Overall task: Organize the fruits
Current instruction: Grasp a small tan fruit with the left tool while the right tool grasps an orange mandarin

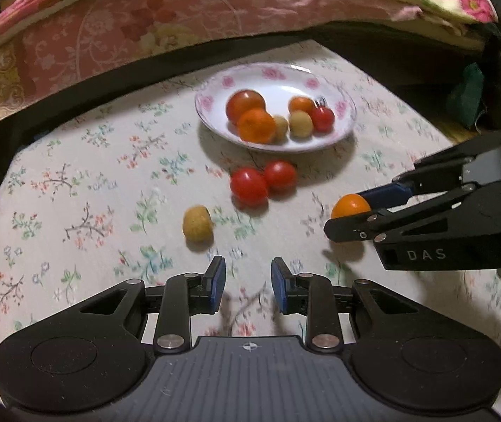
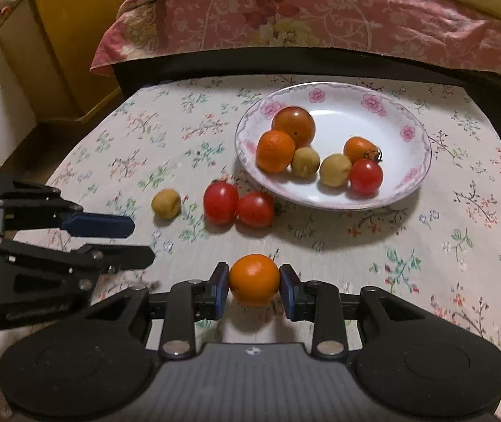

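A white floral plate [image 2: 405, 105] [image 1: 342, 130] holds several fruits: oranges, tomatoes and tan round fruits. Two red tomatoes [image 2: 238, 207] [image 1: 262, 181] and a tan fruit [image 2: 166, 204] [image 1: 197, 228] lie on the tablecloth in front of it. My right gripper [image 2: 254, 286] [image 1: 350, 216] is shut on a small orange [image 2: 254, 279] [image 1: 350, 205], just above the cloth, short of the plate. My left gripper [image 1: 248, 283] [image 2: 134, 241] is open and empty, low over the cloth, near the tan fruit.
The floral tablecloth [image 2: 461, 281] covers a small table. A bed with a pink floral cover [image 2: 321, 17] runs along the far edge. A yellow cabinet [image 2: 67, 35] stands at the far left. A dark green object [image 1: 468, 95] lies at the right.
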`<state>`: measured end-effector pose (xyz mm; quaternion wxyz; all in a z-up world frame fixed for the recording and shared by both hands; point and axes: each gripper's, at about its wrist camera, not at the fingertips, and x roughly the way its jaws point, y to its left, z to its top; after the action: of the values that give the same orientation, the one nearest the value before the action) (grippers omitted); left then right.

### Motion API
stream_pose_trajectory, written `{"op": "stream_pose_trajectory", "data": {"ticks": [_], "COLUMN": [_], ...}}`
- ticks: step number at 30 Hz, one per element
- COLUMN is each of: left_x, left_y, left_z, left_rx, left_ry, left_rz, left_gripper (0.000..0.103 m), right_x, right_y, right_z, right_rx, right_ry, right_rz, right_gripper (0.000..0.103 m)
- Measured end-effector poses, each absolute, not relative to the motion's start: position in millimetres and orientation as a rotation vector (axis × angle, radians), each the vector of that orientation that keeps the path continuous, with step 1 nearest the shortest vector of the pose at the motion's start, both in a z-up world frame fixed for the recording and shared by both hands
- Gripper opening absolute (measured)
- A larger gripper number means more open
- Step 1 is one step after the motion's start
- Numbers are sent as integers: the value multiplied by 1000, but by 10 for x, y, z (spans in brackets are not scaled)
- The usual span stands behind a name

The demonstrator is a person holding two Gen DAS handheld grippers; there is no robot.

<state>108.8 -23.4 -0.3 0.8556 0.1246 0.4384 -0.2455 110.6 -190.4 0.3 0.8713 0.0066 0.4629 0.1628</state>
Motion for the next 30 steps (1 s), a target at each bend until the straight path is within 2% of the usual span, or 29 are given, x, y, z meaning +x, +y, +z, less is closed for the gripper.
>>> {"op": "stream_pose_trajectory", "data": {"ticks": [5,7,12,17,25,30], "left_x": [1132,1161,1290,1435,1551,1549], "left_y": [-136,-99,-141,-224,-220,-274], "left_z": [22,57,22,-100,-222,-214], "left_rx": [223,220,255,252,224,237], "left_ry": [930,910,878,894,909,902], "left_rz": [-510,-492,-463,-458,-422,-433], "left_gripper": [39,44,47,49,47,37], "right_x": [978,933,913,948,1002,1009], "right_y": [-1842,-1856,-1878,-1832,-1846,-1858], "right_z": [-17,13,11,-55,-95,-98], "right_rx": [-14,0,18,7,8,10], "right_ry": [995,995,999,1007,1006,1013], "right_rz": [337,336,298,297,318,322], "right_gripper": [31,30,31,31,31,31]}}
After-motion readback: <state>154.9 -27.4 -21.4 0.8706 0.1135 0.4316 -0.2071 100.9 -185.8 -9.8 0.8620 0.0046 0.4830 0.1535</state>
